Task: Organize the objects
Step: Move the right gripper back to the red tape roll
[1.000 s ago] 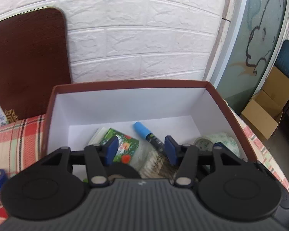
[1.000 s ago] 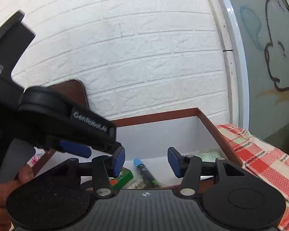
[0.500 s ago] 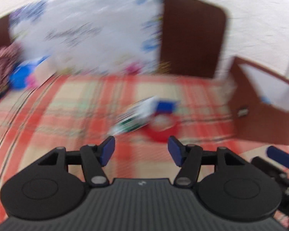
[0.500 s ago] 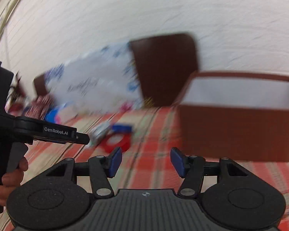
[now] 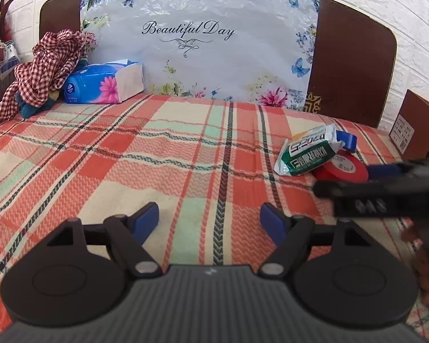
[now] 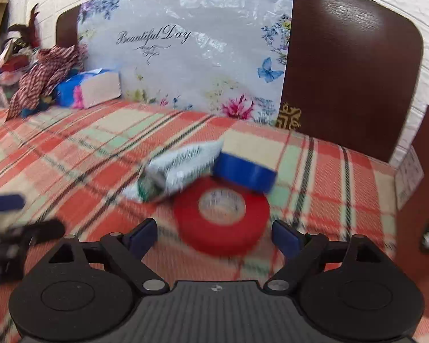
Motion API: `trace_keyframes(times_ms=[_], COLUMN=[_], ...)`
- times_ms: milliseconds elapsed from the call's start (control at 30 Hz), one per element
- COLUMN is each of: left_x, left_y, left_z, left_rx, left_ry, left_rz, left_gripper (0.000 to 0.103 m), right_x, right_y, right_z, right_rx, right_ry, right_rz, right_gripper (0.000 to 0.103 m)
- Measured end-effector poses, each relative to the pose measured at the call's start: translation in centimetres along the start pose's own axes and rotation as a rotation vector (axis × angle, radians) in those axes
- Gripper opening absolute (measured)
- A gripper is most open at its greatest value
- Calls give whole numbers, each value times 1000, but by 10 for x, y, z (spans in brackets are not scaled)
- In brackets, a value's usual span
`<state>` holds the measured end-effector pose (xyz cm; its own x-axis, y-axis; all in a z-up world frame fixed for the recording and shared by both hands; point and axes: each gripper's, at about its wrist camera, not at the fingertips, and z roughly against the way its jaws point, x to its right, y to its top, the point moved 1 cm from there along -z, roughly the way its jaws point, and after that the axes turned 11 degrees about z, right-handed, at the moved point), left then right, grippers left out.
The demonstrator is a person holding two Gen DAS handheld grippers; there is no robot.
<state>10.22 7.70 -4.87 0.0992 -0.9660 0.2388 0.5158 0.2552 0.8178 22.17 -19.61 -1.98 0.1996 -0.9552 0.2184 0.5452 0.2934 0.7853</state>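
Note:
A red tape roll (image 6: 221, 223) lies flat on the plaid cloth, just ahead of my open, empty right gripper (image 6: 214, 235). A blue tape roll (image 6: 244, 173) sits behind it, and a white-and-green packet (image 6: 174, 171) lies to its left, partly on the red roll. In the left wrist view the packet (image 5: 309, 154), the red roll (image 5: 347, 170) and the blue roll (image 5: 346, 140) lie at the right. My left gripper (image 5: 210, 221) is open and empty over bare cloth. The right gripper (image 5: 380, 188) reaches in from the right, near the red roll.
The brown box's side (image 6: 427, 188) stands at the right edge. A floral "Beautiful Day" board (image 5: 200, 45) and a dark headboard (image 5: 351, 71) stand at the back. A blue tissue pack (image 5: 103, 84) and checked cloth (image 5: 45, 65) lie at back left.
Both grippers have swung left, away from the open box, to face the plaid cloth. The right gripper has closed in on the red tape roll. Both stay open.

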Motion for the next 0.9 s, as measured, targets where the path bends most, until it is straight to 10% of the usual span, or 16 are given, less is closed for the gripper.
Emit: trace_keyframes(times_ms=[233, 633, 900], left_x=[2, 17, 29], left_y=[-2, -4, -10], left_z=[-1, -4, 3], left_rx=[-4, -19, 8], left_ry=[11, 83, 167], left_rz=[-21, -111, -186], left_gripper=[80, 87, 92], right_x=[11, 31, 47], right_y=[-8, -123, -168], right_z=[8, 154, 209], right_rx=[-12, -44, 24], right_ry=[7, -133, -136], right_rz=[-56, -211, -379], right_gripper=[73, 72, 86])
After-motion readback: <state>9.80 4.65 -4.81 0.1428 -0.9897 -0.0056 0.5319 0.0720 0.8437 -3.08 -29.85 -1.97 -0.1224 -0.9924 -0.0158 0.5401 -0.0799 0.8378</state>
